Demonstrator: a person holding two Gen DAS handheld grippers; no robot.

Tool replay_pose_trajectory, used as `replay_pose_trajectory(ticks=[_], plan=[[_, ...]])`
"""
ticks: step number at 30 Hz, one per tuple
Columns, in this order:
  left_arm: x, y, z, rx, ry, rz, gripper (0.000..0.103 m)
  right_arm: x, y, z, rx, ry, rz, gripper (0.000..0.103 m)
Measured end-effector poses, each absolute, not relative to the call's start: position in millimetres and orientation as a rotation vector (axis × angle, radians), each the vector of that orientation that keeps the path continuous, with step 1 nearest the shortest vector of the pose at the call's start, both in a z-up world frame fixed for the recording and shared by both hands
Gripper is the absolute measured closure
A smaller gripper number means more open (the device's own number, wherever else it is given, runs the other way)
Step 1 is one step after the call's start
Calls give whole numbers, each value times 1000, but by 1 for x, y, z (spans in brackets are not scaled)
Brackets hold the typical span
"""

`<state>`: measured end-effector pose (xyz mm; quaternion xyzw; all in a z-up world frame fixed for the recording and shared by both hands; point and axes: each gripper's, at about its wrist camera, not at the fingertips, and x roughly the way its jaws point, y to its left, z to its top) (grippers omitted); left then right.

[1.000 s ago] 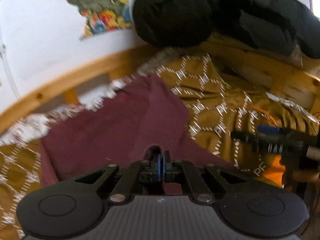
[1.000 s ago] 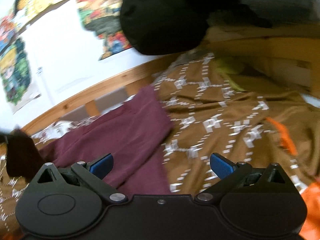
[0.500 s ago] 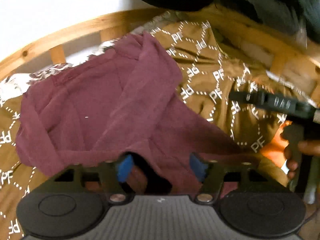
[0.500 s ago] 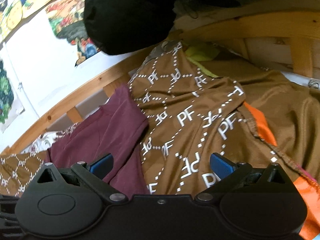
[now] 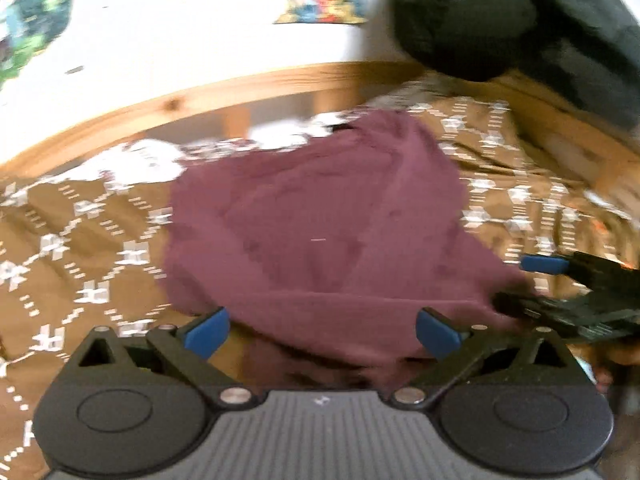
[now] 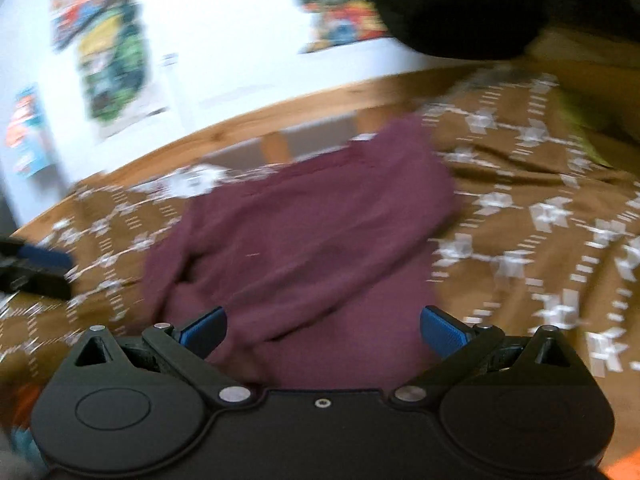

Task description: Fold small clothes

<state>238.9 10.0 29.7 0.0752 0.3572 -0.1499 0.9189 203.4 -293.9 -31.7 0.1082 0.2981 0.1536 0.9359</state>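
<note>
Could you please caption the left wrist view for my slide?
Open left gripper over a maroon garment on a brown patterned bedspread.

Both wrist views look down, close, sharing the maroon garment [image 5: 320, 240].

Both views are smeared by motion blur, and the white pattern on the brown bedspread [image 5: 92, 248] streaks into dashes. The white wall [image 5: 180, 28] is washed out and glaring, the brightest part of the scene, while the dark bundle [image 5: 480, 16] at the upper right is nearly featureless black. Light is soft and even, with a faint shadow just under the near edge of the maroon garment [image 5: 320, 240]. The wooden bed rail [image 6: 280, 112] bows into a curve (plain fisheye bending), and the posters [image 6: 112, 72] are too blurred to read. Corners fall to black.
</note>
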Motion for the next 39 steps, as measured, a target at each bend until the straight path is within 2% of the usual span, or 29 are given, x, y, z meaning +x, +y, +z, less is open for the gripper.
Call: replay_pose_trajectory(ticks=[3,7,9,11,12,14,15,16,18,21,22,26,28,30,35,39], plan=[[248,40,12,135,705,-235,1,201,-275,-31,202,600,371,1],[267,73,-11,69,763,-110,1,198,-248,-33,82,604,422,1],[281,83,-19,12,819,-8,1,202,-233,-40,-10,649,434,6],[292,96,-24,-68,879,52,1,209,-227,-49,-49,731,438,20],[296,102,-25,-114,890,62,1,214,-226,-51,-26,768,463,31],[299,114,-26,-188,875,102,1,220,-231,-49,49,793,478,56],[299,119,-26,-209,865,124,1,225,-236,-44,94,800,481,78],[299,121,-24,-222,859,134,1,229,-241,-40,140,807,477,91],[300,127,-21,-240,847,134,1,239,-261,-27,302,807,459,95],[302,131,-21,-261,846,140,1,255,-290,-27,493,836,367,95],[303,132,-23,-265,846,138,1,260,-297,-31,505,864,315,88],[306,133,-21,-273,812,126,1,271,-296,-39,338,941,190,71],[310,131,-20,-268,780,101,1,273,-292,-34,336,927,201,38],[318,130,-23,-268,761,80,1,277,-284,-25,306,877,246,27],[327,133,-35,-307,783,65,1,317,-228,-17,217,867,508,28],[326,141,-38,-359,780,66,2,372,-178,-23,275,906,638,43]])
